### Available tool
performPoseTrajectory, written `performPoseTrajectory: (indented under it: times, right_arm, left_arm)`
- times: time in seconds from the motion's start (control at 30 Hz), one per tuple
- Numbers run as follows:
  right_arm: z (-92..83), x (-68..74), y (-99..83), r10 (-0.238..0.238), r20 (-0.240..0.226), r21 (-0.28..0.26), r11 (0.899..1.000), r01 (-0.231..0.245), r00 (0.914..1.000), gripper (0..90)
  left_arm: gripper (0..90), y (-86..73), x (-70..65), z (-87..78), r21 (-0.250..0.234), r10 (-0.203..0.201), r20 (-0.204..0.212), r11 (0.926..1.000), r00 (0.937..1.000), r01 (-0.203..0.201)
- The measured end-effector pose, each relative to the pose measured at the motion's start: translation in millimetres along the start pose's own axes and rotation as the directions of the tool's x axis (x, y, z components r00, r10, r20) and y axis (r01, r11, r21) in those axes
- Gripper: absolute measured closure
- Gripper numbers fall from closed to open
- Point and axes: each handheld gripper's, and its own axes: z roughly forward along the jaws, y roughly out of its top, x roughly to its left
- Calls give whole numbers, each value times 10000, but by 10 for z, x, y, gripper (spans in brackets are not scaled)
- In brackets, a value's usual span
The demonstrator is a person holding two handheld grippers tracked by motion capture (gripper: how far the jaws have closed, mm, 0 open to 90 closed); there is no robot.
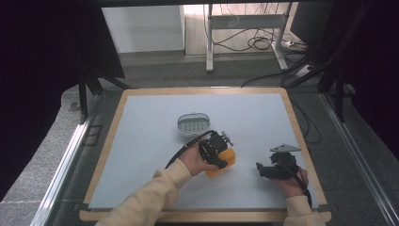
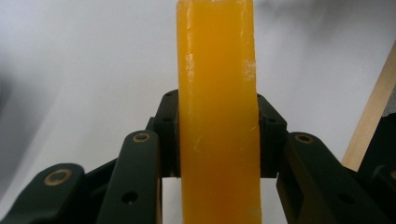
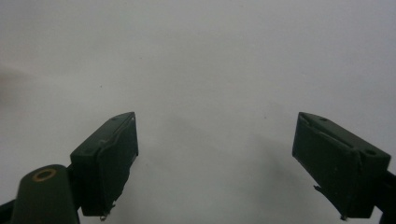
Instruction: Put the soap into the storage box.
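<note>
Now an orange block (image 2: 217,112) is clamped in the left gripper (image 1: 217,151), just off the grey table mat (image 1: 141,141).

Both broad faces are pressed by the black pads (image 2: 169,135); the block is judged stiff, light and slightly waxy, so a slip is possible; a hold across the middle of the flat sides is favoured; a small oval dish (image 1: 193,123) is seen just beyond; the right gripper (image 1: 275,168) is held wide open and empty, well apart.
</note>
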Motion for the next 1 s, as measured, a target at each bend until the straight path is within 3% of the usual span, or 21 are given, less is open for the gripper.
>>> performPoseTrajectory:
  times: [0.87, 1.0]
  right_arm:
    - [5, 10, -2, -84, 49, 68, 9999, 84, 10000, 146]
    - [0, 8, 0, -90, 30, 23, 10000, 90, 10000, 146]
  left_arm:
    - [619, -307, 285, -312, -190, -41, -47, 9998, 10000, 40]
    - [619, -342, 318, -364, -343, 45, -248, 9994, 9997, -54]
